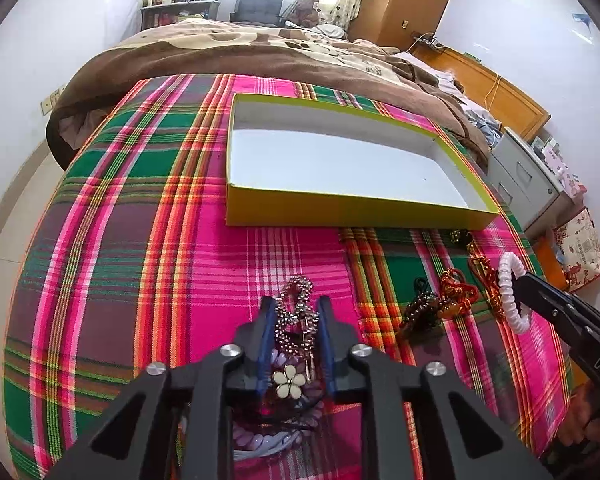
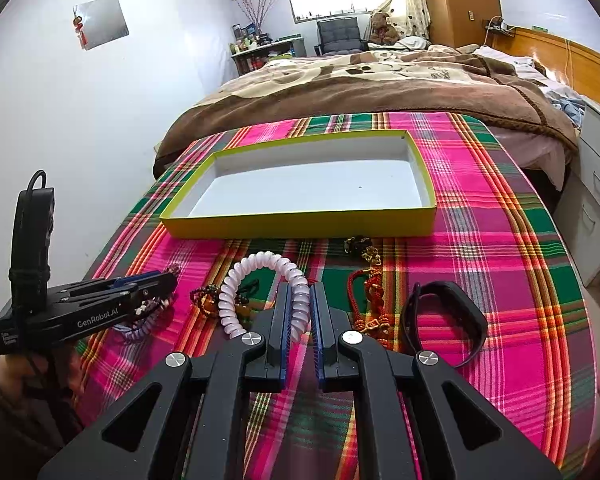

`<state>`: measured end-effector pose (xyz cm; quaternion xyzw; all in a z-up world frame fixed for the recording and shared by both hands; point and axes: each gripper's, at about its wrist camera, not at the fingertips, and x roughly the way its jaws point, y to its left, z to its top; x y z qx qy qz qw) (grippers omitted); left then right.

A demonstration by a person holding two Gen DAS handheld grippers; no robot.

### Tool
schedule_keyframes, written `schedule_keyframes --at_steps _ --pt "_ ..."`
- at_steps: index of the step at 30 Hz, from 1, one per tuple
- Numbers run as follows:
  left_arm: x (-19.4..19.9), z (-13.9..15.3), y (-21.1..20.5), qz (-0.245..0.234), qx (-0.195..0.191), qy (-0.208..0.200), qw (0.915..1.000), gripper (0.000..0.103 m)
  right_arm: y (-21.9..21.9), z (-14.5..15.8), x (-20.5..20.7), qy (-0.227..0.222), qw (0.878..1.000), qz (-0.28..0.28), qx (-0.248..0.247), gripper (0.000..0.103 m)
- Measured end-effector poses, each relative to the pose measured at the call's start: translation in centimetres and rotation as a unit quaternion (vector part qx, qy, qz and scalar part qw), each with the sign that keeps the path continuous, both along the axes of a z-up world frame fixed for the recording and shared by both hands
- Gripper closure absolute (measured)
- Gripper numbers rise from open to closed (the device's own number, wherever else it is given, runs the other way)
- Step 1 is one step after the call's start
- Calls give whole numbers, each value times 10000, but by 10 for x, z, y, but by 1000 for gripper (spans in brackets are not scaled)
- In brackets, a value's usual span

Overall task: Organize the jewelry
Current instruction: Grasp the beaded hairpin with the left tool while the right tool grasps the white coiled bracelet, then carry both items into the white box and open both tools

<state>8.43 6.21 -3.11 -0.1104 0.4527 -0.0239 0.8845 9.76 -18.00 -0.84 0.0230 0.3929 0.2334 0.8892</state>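
Between the left gripper fingers sits a rhinestone hair clip, with both blue pads pressed against its sides; the jaws are closed on it. A cream flower ornament and a lilac coil band lie directly beneath and behind the fingers and appear tangled close to the clip.

The right gripper is clamped on a pale pink spiral hair tie, one arc of the coil pinched between the pads and the remainder looping up and to the gripper's left. Its hold is on a single strand and looks narrow.

Ahead of both grippers, well apart, stands the yellow-sided box, white inside and holding nothing. Still on the plaid cloth: a brown bead bracelet just left of the right gripper, a red knotted cord charm just to its right, and a black wristband further right.

Assessment: both grasps are made; the step in hand is the carry to the box. Recommendations:
- Lift the left gripper straight up first, to confirm the flower ornament and lilac band do not come along.
- Keep the spiral tie low during the carry, since its free loop may swing.
- Clear the box's near wall before releasing, and release over separate areas of the floor.
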Motion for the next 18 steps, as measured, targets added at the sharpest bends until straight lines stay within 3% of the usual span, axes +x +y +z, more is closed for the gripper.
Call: schedule_keyframes --at_steps 6,7,18 --pt "-2 2 -3 45 190 -74 9998 84 0 -1 1 26 10000 -16 0 94" --pt "-2 3 -3 48 193 -99 9998 91 0 -1 1 26 10000 -28 3 94" --pt "-6 25 0 35 246 -372 9990 91 -2 6 1 -55 9999 -126 14 94"
